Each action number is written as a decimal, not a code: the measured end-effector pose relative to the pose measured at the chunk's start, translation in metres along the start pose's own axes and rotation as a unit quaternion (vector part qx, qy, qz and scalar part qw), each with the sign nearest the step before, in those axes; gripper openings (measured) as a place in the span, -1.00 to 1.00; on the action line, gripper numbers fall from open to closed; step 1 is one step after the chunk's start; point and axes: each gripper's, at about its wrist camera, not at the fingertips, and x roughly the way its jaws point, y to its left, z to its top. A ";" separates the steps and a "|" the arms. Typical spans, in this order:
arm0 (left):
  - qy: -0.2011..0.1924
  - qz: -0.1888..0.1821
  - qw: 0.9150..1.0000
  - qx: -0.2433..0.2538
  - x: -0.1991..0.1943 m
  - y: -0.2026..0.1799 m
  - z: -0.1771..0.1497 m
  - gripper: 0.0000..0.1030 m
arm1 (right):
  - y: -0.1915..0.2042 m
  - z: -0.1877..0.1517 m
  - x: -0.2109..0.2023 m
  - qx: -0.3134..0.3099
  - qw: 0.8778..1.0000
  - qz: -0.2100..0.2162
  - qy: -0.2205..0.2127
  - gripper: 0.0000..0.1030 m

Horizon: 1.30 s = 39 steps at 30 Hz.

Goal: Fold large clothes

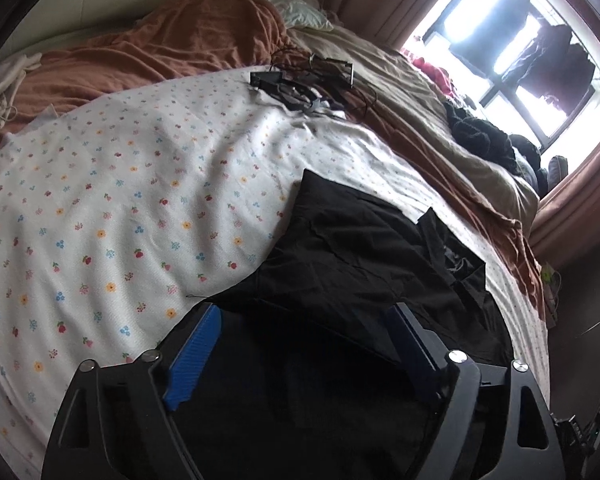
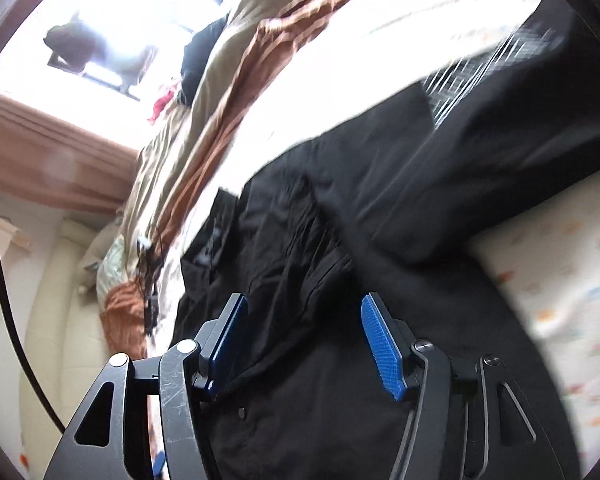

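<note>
My left gripper (image 1: 304,312) & right gripper (image 2: 304,300) both spread wide over the black garment (image 1: 360,248), nothing pinched.

Black garment lies part-folded on the floral sheet (image 1: 120,200), at its near edge w/ one flap doubled over. Rust blanket (image 1: 160,48) bunched beyond the sheet, tangle of cables (image 1: 308,80) at the sheet's far edge, window (image 1: 512,48) past that. Right wrist view blurred; pale checked lining (image 2: 464,68) shows on the garment.
</note>
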 end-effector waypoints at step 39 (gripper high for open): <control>0.012 -0.035 0.999 0.011 -0.008 -0.010 -0.004 0.70 | -0.133 0.076 -0.148 0.108 0.962 -0.104 -0.228 -0.90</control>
